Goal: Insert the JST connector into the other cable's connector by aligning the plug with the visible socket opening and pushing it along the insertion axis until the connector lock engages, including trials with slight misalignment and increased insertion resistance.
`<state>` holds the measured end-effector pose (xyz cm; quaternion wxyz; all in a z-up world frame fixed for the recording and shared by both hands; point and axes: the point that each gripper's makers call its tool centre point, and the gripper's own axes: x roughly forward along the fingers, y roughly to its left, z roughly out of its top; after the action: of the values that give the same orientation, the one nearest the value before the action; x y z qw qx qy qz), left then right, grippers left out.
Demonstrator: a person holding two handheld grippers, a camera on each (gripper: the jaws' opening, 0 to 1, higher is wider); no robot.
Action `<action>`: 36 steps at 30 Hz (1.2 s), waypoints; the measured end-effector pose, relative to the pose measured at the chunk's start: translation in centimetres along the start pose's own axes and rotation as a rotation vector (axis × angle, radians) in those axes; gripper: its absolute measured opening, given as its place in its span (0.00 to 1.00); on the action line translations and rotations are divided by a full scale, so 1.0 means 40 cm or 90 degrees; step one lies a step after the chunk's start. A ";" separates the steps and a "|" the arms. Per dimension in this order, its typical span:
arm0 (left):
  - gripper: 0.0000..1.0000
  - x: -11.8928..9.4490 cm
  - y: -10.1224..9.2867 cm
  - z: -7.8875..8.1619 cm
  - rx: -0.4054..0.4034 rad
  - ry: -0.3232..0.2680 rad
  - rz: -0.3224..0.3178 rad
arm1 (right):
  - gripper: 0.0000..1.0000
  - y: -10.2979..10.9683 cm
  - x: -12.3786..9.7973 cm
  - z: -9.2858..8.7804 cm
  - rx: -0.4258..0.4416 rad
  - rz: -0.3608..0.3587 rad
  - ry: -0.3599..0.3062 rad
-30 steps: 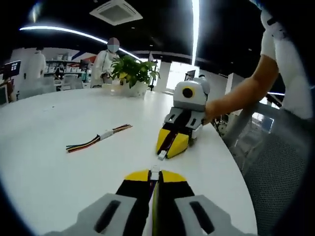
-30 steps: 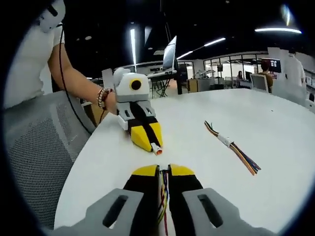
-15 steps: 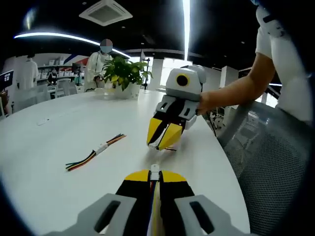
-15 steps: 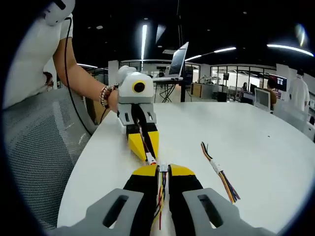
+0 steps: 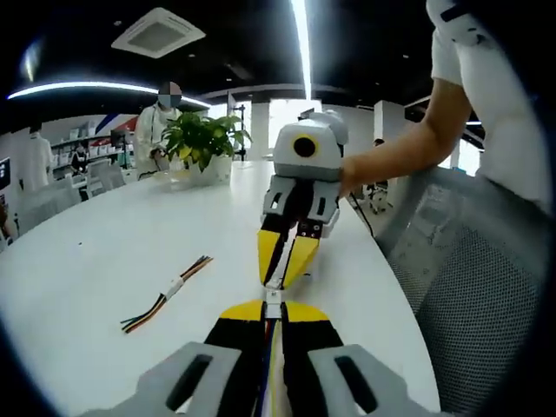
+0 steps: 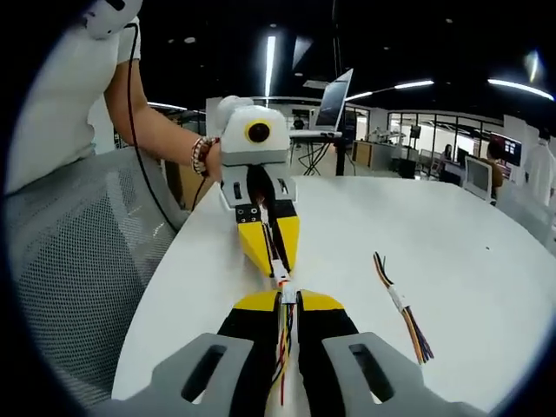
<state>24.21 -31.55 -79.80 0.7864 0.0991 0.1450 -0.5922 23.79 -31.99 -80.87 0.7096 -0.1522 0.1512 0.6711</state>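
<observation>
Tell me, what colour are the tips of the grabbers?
Yellow on the gripper tips, black behind; clearest in the right gripper view.

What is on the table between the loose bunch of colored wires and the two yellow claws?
Nothing: in the right gripper view, bare white table separates the loose wire bundle from the right claw and left claw, whose connectors meet tip to tip.
</observation>
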 end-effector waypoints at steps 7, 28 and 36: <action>0.00 0.000 -0.008 -0.011 0.024 0.019 -0.010 | 0.04 0.016 0.005 -0.009 -0.012 0.016 0.020; 0.00 0.004 -0.047 -0.050 0.079 0.078 -0.057 | 0.04 0.060 0.023 -0.034 -0.060 0.066 0.091; 0.00 0.008 -0.051 -0.064 0.074 0.088 -0.061 | 0.04 0.065 0.031 -0.049 -0.052 0.067 0.119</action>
<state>22.06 -31.57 -82.28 0.7382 0.1782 0.1692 -0.6282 21.23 -31.56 -83.18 0.6496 -0.2344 0.1971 0.6959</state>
